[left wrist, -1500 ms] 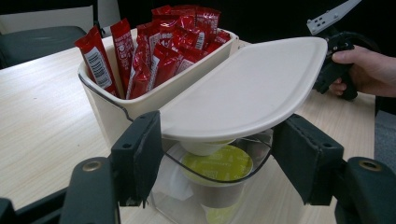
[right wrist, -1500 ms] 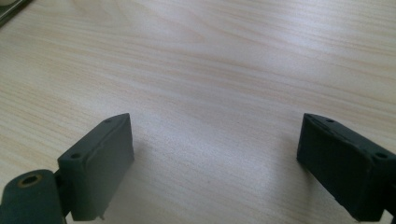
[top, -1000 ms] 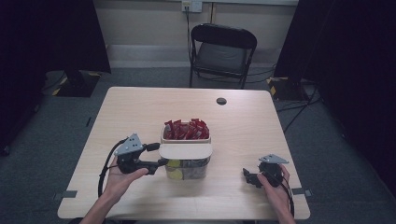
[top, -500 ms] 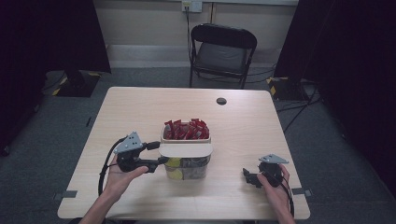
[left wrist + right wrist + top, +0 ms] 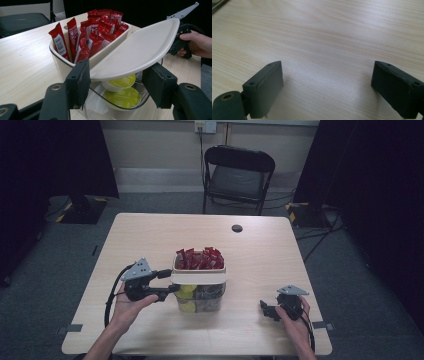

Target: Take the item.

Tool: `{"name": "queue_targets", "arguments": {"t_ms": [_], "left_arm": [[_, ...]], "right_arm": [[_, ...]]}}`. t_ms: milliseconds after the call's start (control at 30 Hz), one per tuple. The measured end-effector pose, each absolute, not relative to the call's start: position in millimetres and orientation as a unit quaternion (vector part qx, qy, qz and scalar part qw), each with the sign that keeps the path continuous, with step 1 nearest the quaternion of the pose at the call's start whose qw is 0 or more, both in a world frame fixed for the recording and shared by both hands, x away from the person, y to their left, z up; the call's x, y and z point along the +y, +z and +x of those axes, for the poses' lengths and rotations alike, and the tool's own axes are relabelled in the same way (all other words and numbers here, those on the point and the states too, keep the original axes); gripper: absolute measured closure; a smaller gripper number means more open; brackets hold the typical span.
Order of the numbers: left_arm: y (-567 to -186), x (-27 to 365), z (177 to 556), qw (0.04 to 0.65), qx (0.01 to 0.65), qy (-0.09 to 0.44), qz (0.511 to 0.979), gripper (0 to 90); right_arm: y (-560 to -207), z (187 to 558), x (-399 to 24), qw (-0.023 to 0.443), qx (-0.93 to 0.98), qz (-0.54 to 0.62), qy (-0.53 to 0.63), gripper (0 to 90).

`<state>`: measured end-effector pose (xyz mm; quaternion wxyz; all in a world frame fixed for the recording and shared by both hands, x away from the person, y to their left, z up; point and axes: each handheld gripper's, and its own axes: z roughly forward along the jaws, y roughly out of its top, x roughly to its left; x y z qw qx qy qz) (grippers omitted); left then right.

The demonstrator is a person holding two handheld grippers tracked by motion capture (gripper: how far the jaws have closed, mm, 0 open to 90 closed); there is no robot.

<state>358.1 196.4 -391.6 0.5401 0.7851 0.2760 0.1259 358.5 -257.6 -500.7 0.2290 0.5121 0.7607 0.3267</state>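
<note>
A clear box [image 5: 200, 299] stands at the table's middle front, with yellow-topped capsules [image 5: 122, 95] inside. A white tray of red sachets [image 5: 198, 260] sits on its far half. A white oval lid [image 5: 140, 50] lies tilted over the near half. My left gripper [image 5: 170, 282] comes in from the box's left. Its jaws have just been closing and now press on the two sides of the lid's near end [image 5: 118, 82]. My right gripper [image 5: 264, 309] rests low at the front right, open, with bare wood between its jaws [image 5: 327, 87].
A small black round disc [image 5: 237, 228] lies on the far part of the wooden table [image 5: 150, 235]. A black folding chair [image 5: 239, 175] stands behind the table. The right hand's gripper [image 5: 180, 42] appears beyond the lid in the left gripper view.
The left gripper's jaws have drawn in around the lid's end. Both hands and the box stay where they were.
</note>
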Motion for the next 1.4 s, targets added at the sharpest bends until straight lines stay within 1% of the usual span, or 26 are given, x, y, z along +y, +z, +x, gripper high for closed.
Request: {"name": "queue_targets", "arguments": {"t_ms": [400, 533, 667, 767, 933, 1033, 1133, 1200, 1400], "left_arm": [[-388.7, 200.0, 363.5, 0.543, 0.279, 0.118, 0.783, 40.7], [-386.8, 199.1, 364.0, 0.541, 0.276, 0.118, 0.786, 43.4], [-383.5, 198.3, 365.4, 0.538, 0.274, 0.118, 0.788, 44.2], [-382.2, 197.4, 367.1, 0.544, 0.275, 0.108, 0.785, 44.6], [-382.3, 194.5, 369.5, 0.545, 0.276, 0.099, 0.786, 47.7], [-379.7, 192.4, 371.8, 0.540, 0.273, 0.102, 0.790, 48.8], [-380.0, 191.2, 372.4, 0.548, 0.276, 0.098, 0.784, 50.5], [-379.8, 190.9, 372.6, 0.542, 0.275, 0.103, 0.787, 50.9], [-380.1, 191.6, 372.9, 0.549, 0.279, 0.096, 0.782, 51.6]], "right_arm": [[-500.7, 358.5, -257.5, 0.229, 0.761, 0.513, 0.326, 9.6], [-500.7, 358.6, -257.4, 0.229, 0.760, 0.513, 0.326, 9.5], [-500.7, 358.7, -257.4, 0.229, 0.760, 0.513, 0.326, 9.5], [-500.7, 358.7, -257.4, 0.229, 0.761, 0.513, 0.326, 9.4], [-500.7, 358.7, -257.4, 0.229, 0.760, 0.513, 0.326, 9.4], [-500.7, 358.9, -257.4, 0.229, 0.761, 0.513, 0.326, 9.2], [-500.8, 358.9, -257.4, 0.229, 0.761, 0.512, 0.326, 9.2], [-500.8, 359.0, -257.4, 0.229, 0.761, 0.512, 0.326, 9.2], [-500.7, 359.0, -257.4, 0.229, 0.761, 0.512, 0.325, 9.2]]}}
